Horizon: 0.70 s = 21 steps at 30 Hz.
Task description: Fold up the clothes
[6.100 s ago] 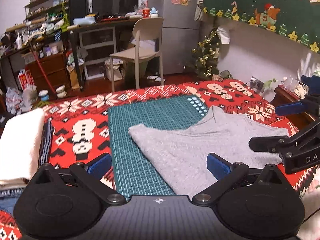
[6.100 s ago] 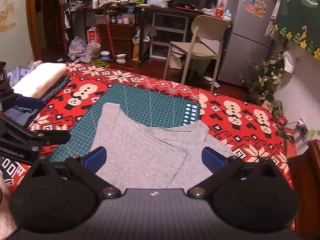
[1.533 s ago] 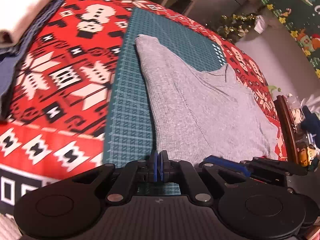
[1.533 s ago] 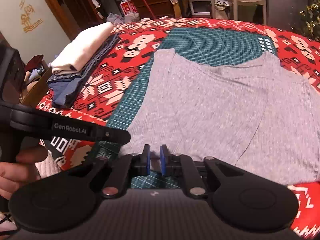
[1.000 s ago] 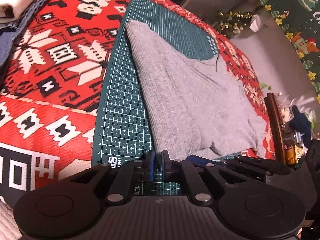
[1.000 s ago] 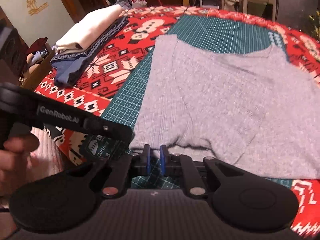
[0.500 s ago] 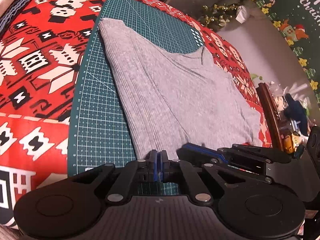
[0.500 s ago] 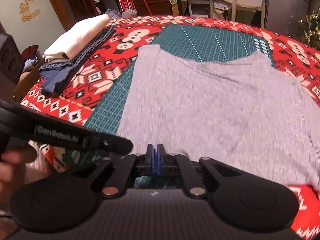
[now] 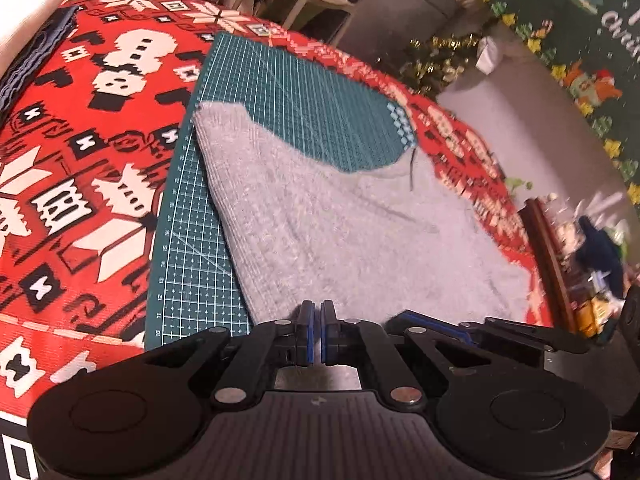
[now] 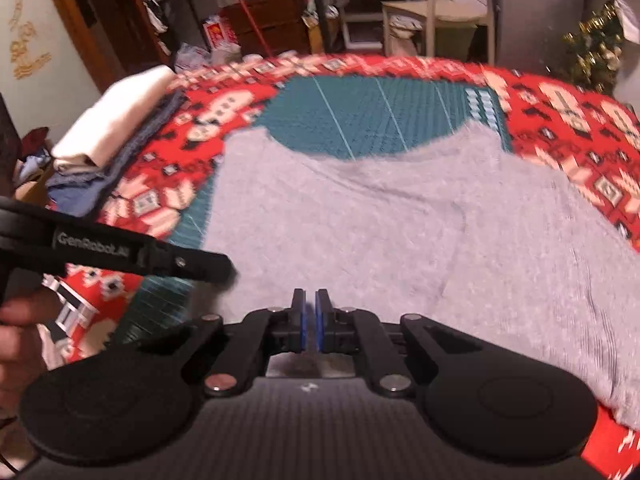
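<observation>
A grey knit garment (image 9: pixel 340 232) lies spread over a green cutting mat (image 9: pixel 312 100) on a red patterned tablecloth (image 9: pixel 80 160). My left gripper (image 9: pixel 314 314) is shut on the garment's near hem, towards its left side. In the right wrist view the garment (image 10: pixel 400 232) fills the middle, and my right gripper (image 10: pixel 309 300) is shut on the same hem a little further right. The two grippers sit close side by side. A hand (image 10: pixel 16 320) holds the left one at the frame's left edge.
A stack of folded clothes (image 10: pixel 116 120) with a cream piece on top sits at the table's left. A wooden side table (image 9: pixel 548 248) with clutter stands to the right. Beyond the table are a chair (image 10: pixel 440 12) and a small Christmas tree (image 10: pixel 592 48).
The right gripper's pads, slightly apart a second ago, have come together on the hem. Both grippers have moved with the hem across the table, and the near edge has lifted off the mat.
</observation>
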Available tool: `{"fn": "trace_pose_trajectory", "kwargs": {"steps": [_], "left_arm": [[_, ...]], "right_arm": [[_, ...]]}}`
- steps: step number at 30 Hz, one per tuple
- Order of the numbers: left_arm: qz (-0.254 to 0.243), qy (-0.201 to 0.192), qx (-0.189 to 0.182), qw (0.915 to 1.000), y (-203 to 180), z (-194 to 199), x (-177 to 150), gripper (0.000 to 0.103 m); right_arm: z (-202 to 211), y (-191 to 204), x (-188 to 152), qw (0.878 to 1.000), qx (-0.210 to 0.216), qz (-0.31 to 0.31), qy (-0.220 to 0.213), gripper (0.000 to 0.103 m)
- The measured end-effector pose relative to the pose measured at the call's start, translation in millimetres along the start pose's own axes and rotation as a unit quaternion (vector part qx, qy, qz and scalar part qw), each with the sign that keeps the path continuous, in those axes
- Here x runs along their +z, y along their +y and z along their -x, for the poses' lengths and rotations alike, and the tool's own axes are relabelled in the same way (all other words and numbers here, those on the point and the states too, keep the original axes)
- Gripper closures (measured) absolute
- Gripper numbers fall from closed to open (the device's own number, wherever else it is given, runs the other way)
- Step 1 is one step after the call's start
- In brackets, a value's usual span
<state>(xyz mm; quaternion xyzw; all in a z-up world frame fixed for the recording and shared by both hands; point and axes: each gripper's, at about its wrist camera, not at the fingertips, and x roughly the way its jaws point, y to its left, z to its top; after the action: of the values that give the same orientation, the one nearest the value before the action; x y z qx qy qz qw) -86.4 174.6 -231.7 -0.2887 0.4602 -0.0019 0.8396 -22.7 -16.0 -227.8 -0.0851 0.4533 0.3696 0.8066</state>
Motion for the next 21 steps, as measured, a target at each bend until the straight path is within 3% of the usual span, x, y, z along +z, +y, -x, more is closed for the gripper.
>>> {"fn": "trace_pose_trajectory", "kwargs": {"steps": [5,7,11,17,21], "left_arm": [[0.001,0.003,-0.006,1.0000,3,1,-5,0.100],[0.004,-0.004,-0.008,0.9999,2,5,-2,0.100],[-0.001,-0.034,0.002,0.9994,0,12,14,0.100],[0.003,-0.058,0.024,0.9980,6,5,46,0.100],[0.015,-0.063,0.035,0.9973,12,-1,60,0.100]], "right_arm": [[14,-16,-13,1.000,-0.014,-0.021,0.000,0.098],[22,-27,-7,0.999,-0.021,-0.044,-0.019,0.093],[26,-52,15,0.995,-0.050,-0.061,-0.056,0.092],[0,-86,43,0.992,-0.075,-0.080,-0.063,0.092],[-18,-96,49,0.992,-0.054,-0.098,-0.056,0.092]]}}
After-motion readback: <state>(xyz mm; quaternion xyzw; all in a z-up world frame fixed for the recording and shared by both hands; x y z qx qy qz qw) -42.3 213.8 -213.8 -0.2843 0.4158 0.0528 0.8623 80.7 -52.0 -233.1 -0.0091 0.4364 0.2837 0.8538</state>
